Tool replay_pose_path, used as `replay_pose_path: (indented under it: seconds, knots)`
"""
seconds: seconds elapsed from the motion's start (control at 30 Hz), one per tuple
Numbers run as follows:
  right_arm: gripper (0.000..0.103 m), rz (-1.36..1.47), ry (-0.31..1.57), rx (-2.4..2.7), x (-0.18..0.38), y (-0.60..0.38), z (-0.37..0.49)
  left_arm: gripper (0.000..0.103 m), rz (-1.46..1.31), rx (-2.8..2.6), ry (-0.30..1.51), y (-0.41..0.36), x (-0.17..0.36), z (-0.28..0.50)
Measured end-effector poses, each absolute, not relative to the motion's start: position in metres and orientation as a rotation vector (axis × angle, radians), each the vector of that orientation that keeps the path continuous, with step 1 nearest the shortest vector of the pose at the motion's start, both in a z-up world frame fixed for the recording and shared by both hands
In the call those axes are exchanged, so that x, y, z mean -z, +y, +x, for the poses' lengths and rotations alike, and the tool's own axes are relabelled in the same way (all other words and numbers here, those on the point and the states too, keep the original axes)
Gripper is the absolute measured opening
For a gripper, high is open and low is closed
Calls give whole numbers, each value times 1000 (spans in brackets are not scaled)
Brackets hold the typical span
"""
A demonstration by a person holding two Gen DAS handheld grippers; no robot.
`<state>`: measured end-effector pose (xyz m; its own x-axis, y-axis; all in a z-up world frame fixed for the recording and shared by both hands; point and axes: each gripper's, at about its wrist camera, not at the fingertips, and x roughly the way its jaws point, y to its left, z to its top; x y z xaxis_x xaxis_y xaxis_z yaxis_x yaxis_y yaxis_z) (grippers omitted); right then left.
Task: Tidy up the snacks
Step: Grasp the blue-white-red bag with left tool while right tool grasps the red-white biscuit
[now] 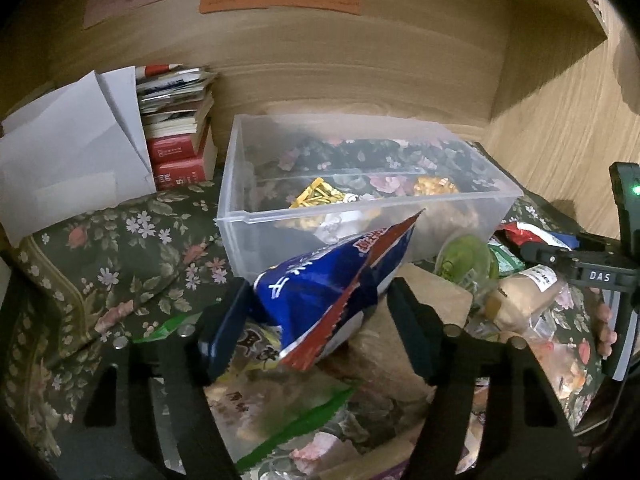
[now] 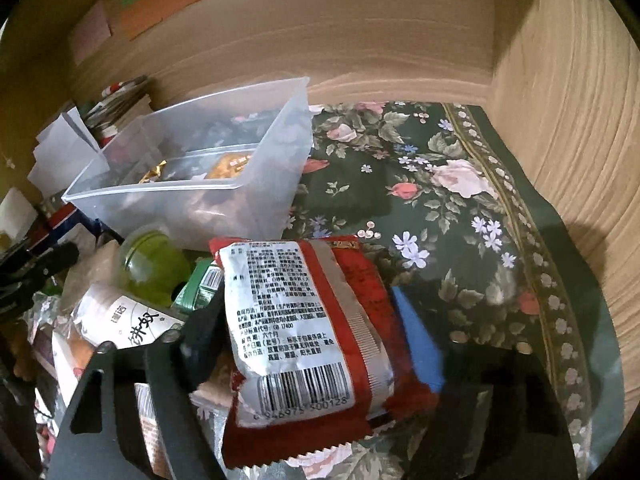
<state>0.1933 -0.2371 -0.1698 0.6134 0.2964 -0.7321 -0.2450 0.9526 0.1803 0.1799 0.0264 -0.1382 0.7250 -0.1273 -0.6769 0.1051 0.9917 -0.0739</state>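
Left wrist view: left gripper [image 1: 320, 312] clamped on blue packet [image 1: 320, 292], just short of clear bin [image 1: 240, 184]. Right gripper [image 2: 316, 320] pinching red packet [image 2: 308, 332] above snack pile. Best lifted clear of bin wall before letting go. Bin contents behind frosted plastic hard to identify; packet fronts unreadable.

Both wrist views look steeply down, close over the snacks, sharing the clear bin [image 1: 360, 200].
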Motion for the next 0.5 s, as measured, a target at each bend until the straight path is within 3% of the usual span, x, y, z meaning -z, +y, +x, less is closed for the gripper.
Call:
replay_pose_path:
  seconds: [0.13,0.27,0.5]
  knots:
    - [61,87,837,-284,169,-242,192,55,-30,148,741,28,135,175]
    - [61,90,820,-265,166,-245,188,46,-31,147,738,28,131,170]
    - [61,66,742,-258,143,-245,172,43,-72,165,711,31,115,159]
